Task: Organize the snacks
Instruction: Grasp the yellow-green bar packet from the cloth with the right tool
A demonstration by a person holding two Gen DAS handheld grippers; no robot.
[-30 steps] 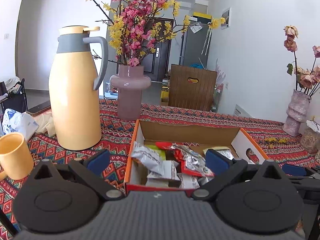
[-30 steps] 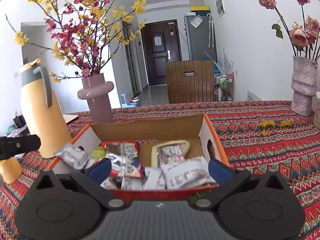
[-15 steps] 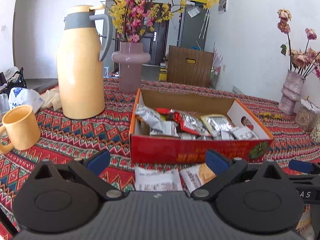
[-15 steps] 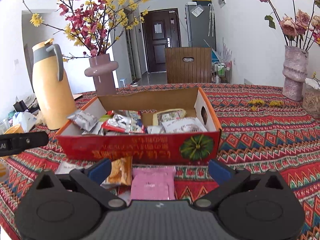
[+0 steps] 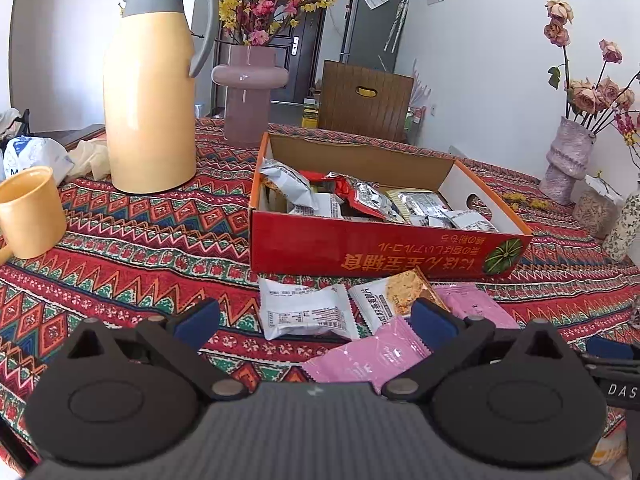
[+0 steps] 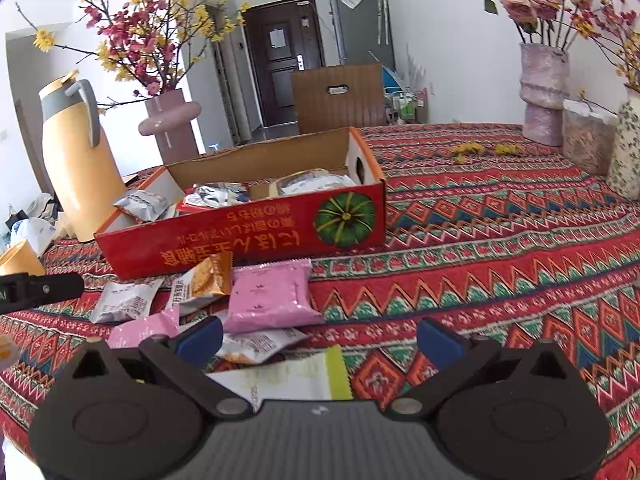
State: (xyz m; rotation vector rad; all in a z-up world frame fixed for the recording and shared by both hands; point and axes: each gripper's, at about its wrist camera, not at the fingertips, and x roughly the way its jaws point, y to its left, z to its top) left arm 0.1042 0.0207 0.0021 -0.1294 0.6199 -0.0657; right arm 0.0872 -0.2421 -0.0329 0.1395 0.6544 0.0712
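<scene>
Far left: yellow mug (image 5: 30, 212) and tall yellow thermos jug (image 5: 150, 80) stand on the patterned tablecloth (image 6: 500, 248), clear of the work area; probably parked there, not part of the sort.

Left gripper (image 5: 314, 316): jaws wide apart, nothing between them, low over the loose packets. Beneath it lie a white snack packet (image 5: 304, 314), an orange-and-white cracker packet (image 5: 394, 296) and a pink packet (image 5: 370, 358), overlapping just in front of the box.

Centre: red cardboard box (image 5: 380, 248), open-topped, already holds a jumble of silver and red packets. Judged the collecting bin, so the loose ones go in next.

Right gripper (image 6: 320, 336): jaws likewise spread, empty. A larger pink packet (image 6: 272, 296) sits ahead of its left finger; a white-and-green packet (image 6: 288, 380) lies directly under it.

Far right: pink textured vase (image 6: 542, 92) with dried roses, well away.
</scene>
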